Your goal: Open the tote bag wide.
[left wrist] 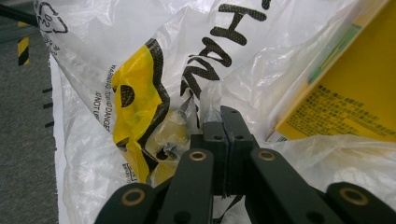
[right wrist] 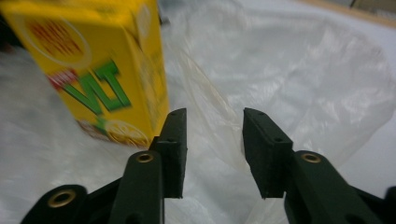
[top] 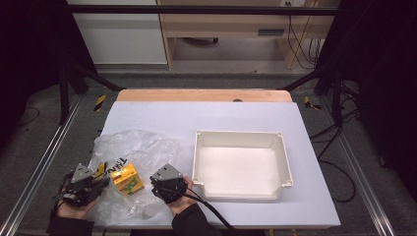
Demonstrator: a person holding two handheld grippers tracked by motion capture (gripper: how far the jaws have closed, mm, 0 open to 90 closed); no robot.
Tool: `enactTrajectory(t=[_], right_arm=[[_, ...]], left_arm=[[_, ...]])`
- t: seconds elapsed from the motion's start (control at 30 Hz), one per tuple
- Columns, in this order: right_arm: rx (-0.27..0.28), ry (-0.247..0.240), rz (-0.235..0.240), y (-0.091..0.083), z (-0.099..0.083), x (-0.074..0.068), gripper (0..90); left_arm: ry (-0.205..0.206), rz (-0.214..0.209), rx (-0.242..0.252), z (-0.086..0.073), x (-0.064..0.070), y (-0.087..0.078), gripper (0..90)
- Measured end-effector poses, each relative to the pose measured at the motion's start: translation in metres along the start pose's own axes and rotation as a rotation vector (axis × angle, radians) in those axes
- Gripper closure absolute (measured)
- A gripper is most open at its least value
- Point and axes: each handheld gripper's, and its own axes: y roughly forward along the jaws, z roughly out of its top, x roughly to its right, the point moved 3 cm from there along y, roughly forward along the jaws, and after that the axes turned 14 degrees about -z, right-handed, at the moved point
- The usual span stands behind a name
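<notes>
**Two tongs at a yellow carton in a plastic bag**

Two tongs work at the near left corner of the white-covered bench (top: 206,118). The left tongs (left wrist: 223,122) are clamped shut on a fold of the thin, crinkled, translucent plastic bag (top: 142,147) with black lettering and a yellow patch. The right tongs (right wrist: 212,135) stand open, their jaws apart just beside the small yellow cardboard drink carton (top: 127,179) with green lettering, not touching it.

That carton lies between the two tongs on the bag's film, tilted, its long axis slanting from near right toward far left as seen from above. It looks light and stiff, though its walls could dent; I would take it across its two narrow sides, mid-length. The bag is limp and slippery, likely to drag along. A white rectangular plastic tub (top: 282,162) waits empty to the right.
</notes>
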Motion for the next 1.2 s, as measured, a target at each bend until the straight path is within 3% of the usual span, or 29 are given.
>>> enactTrajectory(t=[0.07, 0.1, 0.17, 0.27, 0.33, 0.37, 0.47, 0.6, 0.7, 0.8, 0.83, 0.9, 1.2], right_arm=[[0.060, -0.004, 0.013, -0.014, 0.011, 0.004, 55.8], [0.060, -0.004, 0.013, -0.014, 0.011, 0.004, 55.8], [0.129, 0.012, 0.021, -0.032, 0.028, 0.011, 49.8], [0.157, 0.030, 0.048, -0.044, 0.037, 0.013, 51.0], [0.169, 0.015, 0.066, -0.052, 0.042, 0.010, 51.4], [0.166, 0.021, 0.094, -0.055, 0.043, 0.007, 51.7], [0.134, 0.024, 0.192, -0.061, 0.040, -0.006, 51.8], [0.092, -0.021, 0.270, -0.061, 0.025, -0.029, 52.0], [0.037, -0.056, 0.309, -0.052, 0.010, -0.045, 61.7], [-0.004, -0.073, 0.323, -0.046, 0.002, -0.051, 73.3], [-0.035, -0.083, 0.339, -0.038, -0.006, -0.056, 85.3], [-0.063, -0.075, 0.352, -0.030, -0.013, -0.058, 89.9], [-0.119, -0.098, 0.355, -0.003, -0.026, -0.073, 90.0]], left_arm=[[-0.002, -0.001, 0.001, 0.000, 0.000, 0.000, 89.5], [-0.002, -0.001, 0.001, 0.000, 0.000, 0.000, 89.5], [-0.002, -0.002, 0.002, 0.000, 0.000, 0.000, 89.5], [-0.003, -0.004, 0.003, 0.000, 0.000, 0.000, 89.5], [-0.001, -0.002, 0.004, 0.000, 0.000, -0.001, 89.5], [-0.001, -0.002, 0.006, 0.000, 0.000, -0.001, 89.5], [-0.004, -0.006, 0.009, 0.001, 0.000, -0.002, 89.5], [-0.003, -0.003, 0.019, 0.002, 0.000, -0.003, 89.6], [-0.003, -0.004, 0.028, 0.002, -0.001, -0.005, 89.6], [-0.011, -0.007, 0.046, 0.003, -0.001, -0.008, 89.5], [-0.019, -0.004, 0.063, 0.004, -0.003, -0.011, 89.5], [-0.031, 0.005, 0.073, 0.005, -0.005, -0.014, 89.6], [-0.064, 0.055, 0.022, -0.002, -0.018, -0.013, 89.6]])
